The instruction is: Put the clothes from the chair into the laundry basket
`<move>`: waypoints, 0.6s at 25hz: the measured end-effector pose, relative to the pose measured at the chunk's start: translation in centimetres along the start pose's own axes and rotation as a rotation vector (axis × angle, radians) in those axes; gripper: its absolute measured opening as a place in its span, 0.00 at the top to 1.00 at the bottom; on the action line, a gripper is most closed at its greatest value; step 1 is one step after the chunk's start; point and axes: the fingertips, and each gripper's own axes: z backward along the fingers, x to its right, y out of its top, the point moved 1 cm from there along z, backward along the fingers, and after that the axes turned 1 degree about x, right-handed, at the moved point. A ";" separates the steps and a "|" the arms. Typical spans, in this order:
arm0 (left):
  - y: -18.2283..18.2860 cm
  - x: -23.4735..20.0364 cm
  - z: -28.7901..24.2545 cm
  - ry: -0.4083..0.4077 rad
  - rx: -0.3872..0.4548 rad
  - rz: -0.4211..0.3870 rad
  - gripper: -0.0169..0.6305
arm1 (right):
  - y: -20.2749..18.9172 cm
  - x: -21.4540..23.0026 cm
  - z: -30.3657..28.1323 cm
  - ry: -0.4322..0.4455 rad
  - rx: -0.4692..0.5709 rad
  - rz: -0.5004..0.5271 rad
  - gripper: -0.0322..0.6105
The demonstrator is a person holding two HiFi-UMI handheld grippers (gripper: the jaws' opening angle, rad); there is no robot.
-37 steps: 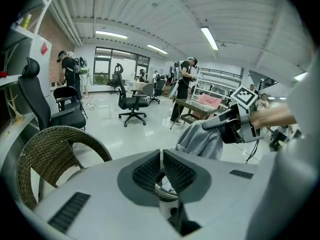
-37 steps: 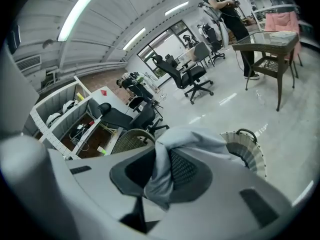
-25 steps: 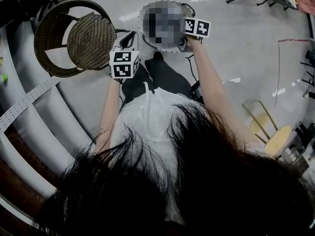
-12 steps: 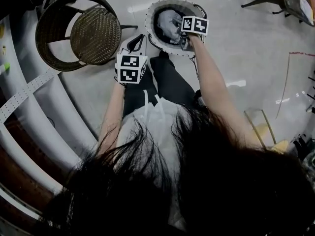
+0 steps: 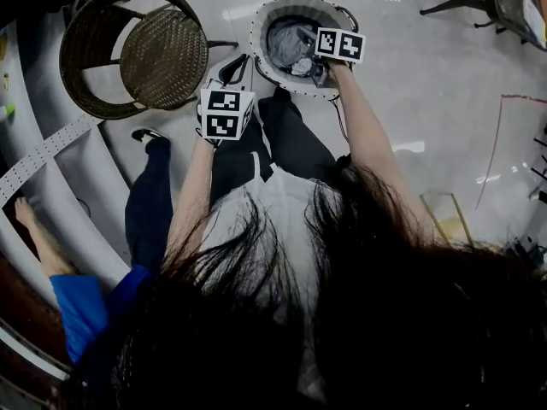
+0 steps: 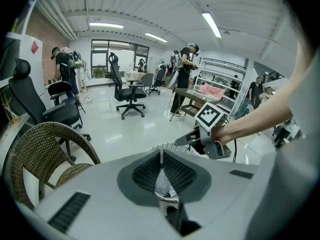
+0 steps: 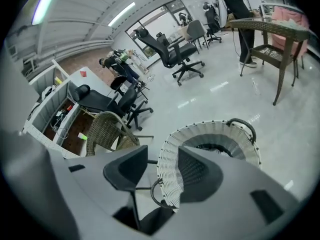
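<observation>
Right gripper (image 5: 316, 73) sits lower over the round white woven laundry basket (image 5: 257, 39) than in the earlier head views, and its jaws have just been opening. They now stand apart with nothing between them; in the right gripper view only the basket's rim shows past the gap.

Grey clothes (image 5: 289, 46) lie loose inside the basket, below and to the left of that gripper and apart from it. Reading: the garment has been let go into the basket.

Left gripper (image 6: 161, 156) is beside the basket's near-left rim. Its pads meet at the tips and no cloth is caught in them that I can make out.

Brown wicker chair (image 5: 162, 58) stands to the left of the basket. Its woven seat is bare in the head view, with no garment visible on it.

New in frame: a second person (image 5: 145, 212), in dark trousers and a blue sleeve, at the left edge near the chair.

Judgement: this drop looks finished. With the chair seat showing nothing, the task appears at or near its end. Parts of the chair hidden from these views cannot be checked.
</observation>
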 end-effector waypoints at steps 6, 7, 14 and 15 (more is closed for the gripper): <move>0.8 0.0 1.9 0.029 0.038 0.031 0.93 | 1.3 -3.1 4.5 0.093 0.094 0.032 0.65; 0.9 0.0 2.3 0.035 0.047 0.039 0.93 | 1.5 -3.8 5.3 0.113 0.108 0.047 0.65; 1.4 -0.5 5.6 0.120 0.121 0.101 0.93 | 2.7 -9.3 11.0 0.245 0.207 0.189 0.65; 1.4 -0.5 6.2 0.132 0.135 0.115 0.93 | 2.6 -10.2 11.7 0.269 0.217 0.200 0.65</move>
